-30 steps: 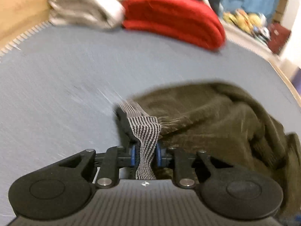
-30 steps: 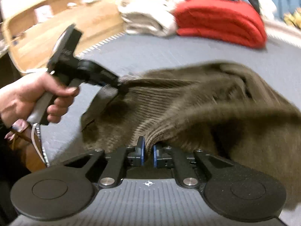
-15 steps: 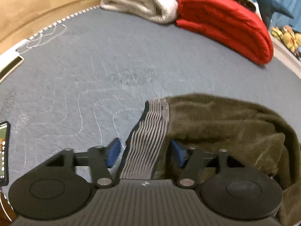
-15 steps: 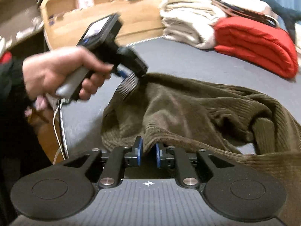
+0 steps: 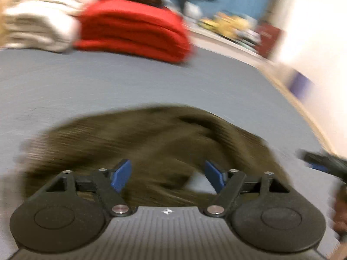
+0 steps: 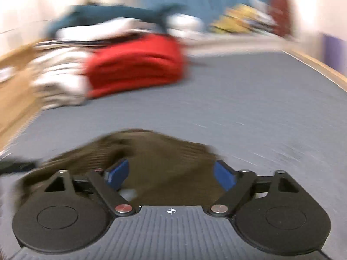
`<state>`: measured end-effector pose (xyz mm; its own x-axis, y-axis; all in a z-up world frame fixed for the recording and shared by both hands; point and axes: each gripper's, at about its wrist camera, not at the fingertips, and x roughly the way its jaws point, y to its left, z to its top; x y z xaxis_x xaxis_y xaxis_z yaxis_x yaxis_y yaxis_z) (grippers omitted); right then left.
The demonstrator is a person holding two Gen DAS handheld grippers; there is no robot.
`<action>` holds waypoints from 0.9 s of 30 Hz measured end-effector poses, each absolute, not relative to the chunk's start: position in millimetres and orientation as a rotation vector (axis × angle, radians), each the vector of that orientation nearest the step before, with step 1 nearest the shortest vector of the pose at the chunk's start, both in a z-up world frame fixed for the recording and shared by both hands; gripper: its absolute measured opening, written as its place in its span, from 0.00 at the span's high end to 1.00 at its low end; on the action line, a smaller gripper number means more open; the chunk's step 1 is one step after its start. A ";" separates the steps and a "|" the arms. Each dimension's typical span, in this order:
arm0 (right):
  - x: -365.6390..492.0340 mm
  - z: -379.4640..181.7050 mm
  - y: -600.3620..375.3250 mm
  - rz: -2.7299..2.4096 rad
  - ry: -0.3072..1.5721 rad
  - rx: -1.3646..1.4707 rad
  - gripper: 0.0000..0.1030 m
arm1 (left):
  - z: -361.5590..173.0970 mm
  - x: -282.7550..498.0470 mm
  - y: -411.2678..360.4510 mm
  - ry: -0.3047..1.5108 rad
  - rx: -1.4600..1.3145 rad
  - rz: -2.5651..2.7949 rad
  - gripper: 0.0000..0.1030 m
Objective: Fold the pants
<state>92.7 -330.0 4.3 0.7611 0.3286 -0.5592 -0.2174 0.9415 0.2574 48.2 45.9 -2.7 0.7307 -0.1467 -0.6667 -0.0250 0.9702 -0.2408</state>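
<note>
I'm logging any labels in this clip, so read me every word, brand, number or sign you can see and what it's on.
No readable text in either view.
Left gripper: only a small round crosshair mark on its body, no letters.
Right gripper: the same mark, no letters.
Colourful items on the far shelf: too blurred to read.
Brown pants, red folded blanket: no label visible.

Left wrist view: low and close over the grey mat [image 5: 108, 86], facing the far red bundle [image 5: 132, 30]. Right wrist view: equally low, facing the same way. Shared: olive pants [image 6: 156, 158] near, red bundle far.
</note>
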 end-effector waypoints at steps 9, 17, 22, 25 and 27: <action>131.1 -55.5 -354.4 0.259 0.941 0.328 0.21 | -42.2 71.0 -44.1 0.874 -0.090 -0.285 0.17; 113.6 -55.8 -348.3 0.298 0.924 0.272 0.90 | -69.0 73.5 -63.8 0.943 0.024 -0.293 1.00; 96.9 -30.9 -364.1 0.359 0.795 0.344 0.93 | -52.8 56.7 -60.0 0.906 -0.004 -0.337 1.00; 75.6 -2.6 -369.4 0.422 0.626 0.302 1.00 | -36.8 48.8 -42.9 0.875 -0.083 -0.348 1.00; 55.7 18.8 -377.2 0.472 0.476 0.276 1.00 | -29.7 46.7 -25.6 0.853 -0.156 -0.334 1.00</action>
